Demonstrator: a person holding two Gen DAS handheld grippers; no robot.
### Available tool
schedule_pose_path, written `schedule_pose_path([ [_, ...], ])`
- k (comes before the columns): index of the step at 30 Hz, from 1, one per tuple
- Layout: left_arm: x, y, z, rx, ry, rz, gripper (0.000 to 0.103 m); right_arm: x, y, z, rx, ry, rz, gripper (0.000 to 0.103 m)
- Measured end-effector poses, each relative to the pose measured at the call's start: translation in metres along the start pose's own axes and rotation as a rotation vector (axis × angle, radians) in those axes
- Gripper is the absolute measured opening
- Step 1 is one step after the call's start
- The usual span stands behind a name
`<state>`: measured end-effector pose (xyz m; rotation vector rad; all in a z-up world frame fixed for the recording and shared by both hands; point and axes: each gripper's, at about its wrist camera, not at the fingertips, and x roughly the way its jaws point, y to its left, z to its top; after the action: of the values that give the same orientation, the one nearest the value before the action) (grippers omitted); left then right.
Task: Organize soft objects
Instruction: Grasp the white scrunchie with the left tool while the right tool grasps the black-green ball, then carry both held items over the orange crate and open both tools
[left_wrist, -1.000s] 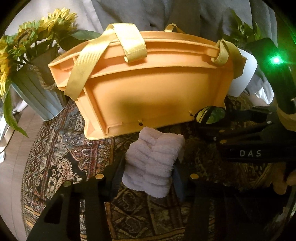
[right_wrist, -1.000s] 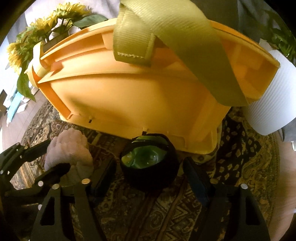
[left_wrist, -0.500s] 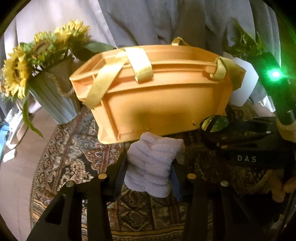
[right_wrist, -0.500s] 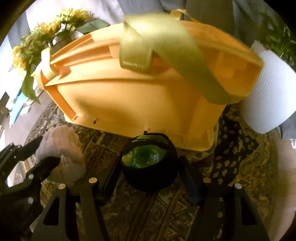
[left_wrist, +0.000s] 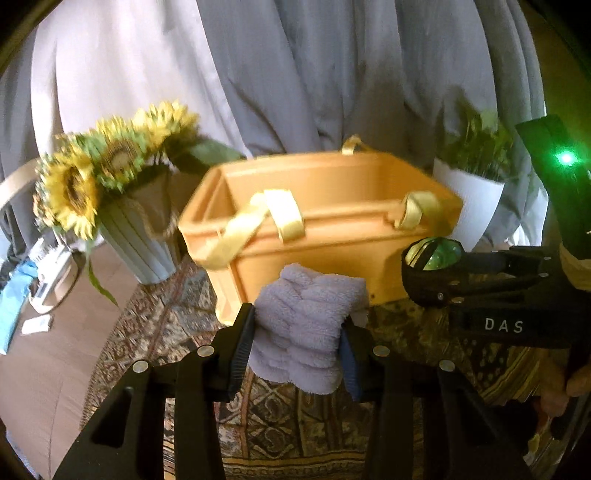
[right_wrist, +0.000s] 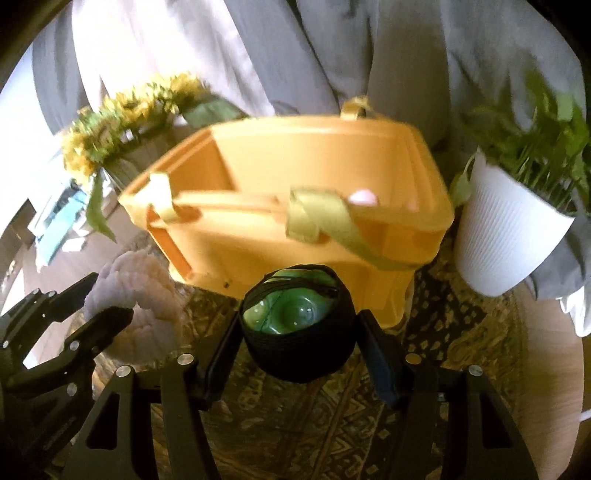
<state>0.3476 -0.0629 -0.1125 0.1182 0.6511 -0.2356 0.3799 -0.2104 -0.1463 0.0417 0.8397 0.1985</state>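
- We judge the step in hand to be the carry: both soft things are lifted and face the orange basket (left_wrist: 325, 236), which stands on the patterned rug (left_wrist: 155, 325) at twelve o'clock of both cameras.
- Our left gripper (left_wrist: 295, 332) is clamped on a folded lavender towel (left_wrist: 303, 325), fingers pressing its two sides.
- Our right gripper (right_wrist: 295, 328) is clamped on a black rolled pouch with a green lining (right_wrist: 295, 317).
- The towel's long axis runs from six to twelve o'clock, its upper end toward the basket wall; the pouch's open mouth faces up toward the camera.
- Next, we think, each load must rise over the near rim and yellow strap (right_wrist: 321, 221), then be let go inside.
- A sunflower vase (left_wrist: 136, 236) sits at ten o'clock, a white plant pot (right_wrist: 509, 236) at two.
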Motion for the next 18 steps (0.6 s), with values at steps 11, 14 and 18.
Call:
schedule_pose_path([
  [11,-0.038,0.001,0.034,-0.001,-0.152,0.037,0.042,-0.039,0.012,0.028,-0.012,-0.139,0.021,0.064],
  [14,-0.043,0.003,0.043,0.006,-0.194,0.05,0.042,-0.049,0.012,0.038,-0.012,-0.183,0.018,0.064],
  [18,-0.048,0.006,0.059,0.015,-0.246,0.066,0.042,-0.058,0.011,0.052,-0.011,-0.237,0.01,0.064],
])
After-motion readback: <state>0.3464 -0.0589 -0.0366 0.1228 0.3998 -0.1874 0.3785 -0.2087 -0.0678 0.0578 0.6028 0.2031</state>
